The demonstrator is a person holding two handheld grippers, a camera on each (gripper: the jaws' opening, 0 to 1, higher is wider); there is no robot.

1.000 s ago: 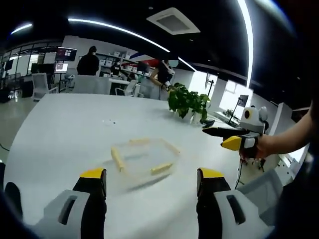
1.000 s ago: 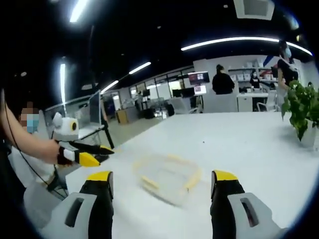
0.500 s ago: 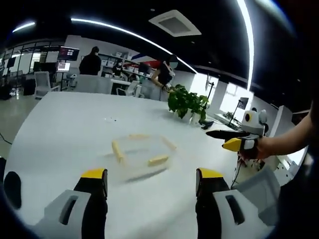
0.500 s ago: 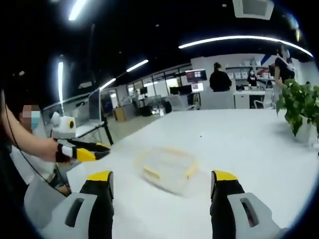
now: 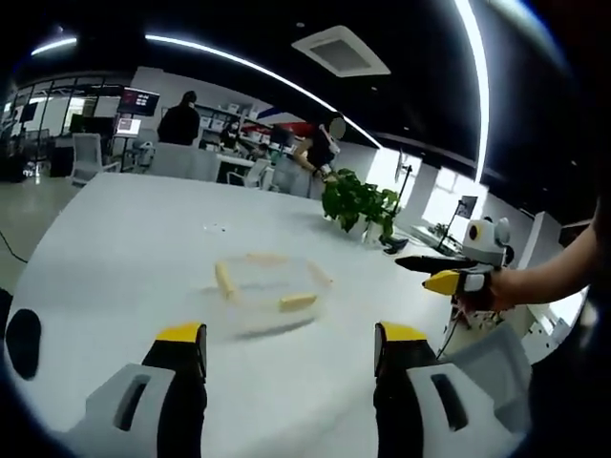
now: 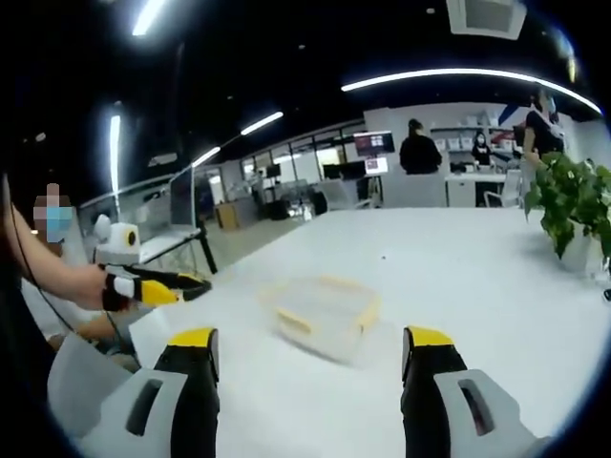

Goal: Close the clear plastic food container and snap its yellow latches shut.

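Clear plastic food container [image 5: 264, 283]: lay on the white table [image 5: 115, 239], ahead of both grippers and touching neither; in the right gripper view [image 6: 322, 305] it sat between and beyond that view's two jaws.
Yellow latches: one lay along the container's near edge [image 5: 297, 302] and another along its left side [image 5: 224, 281] in the left gripper view; further latches showed on the far edges. Whether they were snapped down, the blur made it impossible to tell.
Lid: could not be told apart from the body of the container in either view.
Left gripper [image 5: 286, 367]: jaws stood wide apart with yellow tips up, nothing between them, above the table and short of the container; in the right gripper view [image 6: 181, 286] it came in from the left, held in a hand, well left of the container.
Right gripper [image 6: 310, 370]: jaws likewise spread wide and bare, short of the container; in the left gripper view [image 5: 434, 273] it showed at the right, held in a hand, well apart from the container.
Potted plant [image 5: 361, 203]: stood on the far side of the table, beyond the container; it also appeared at the right edge of the right gripper view [image 6: 571, 212].
Background: an office with desks, monitors and people standing beyond the table.
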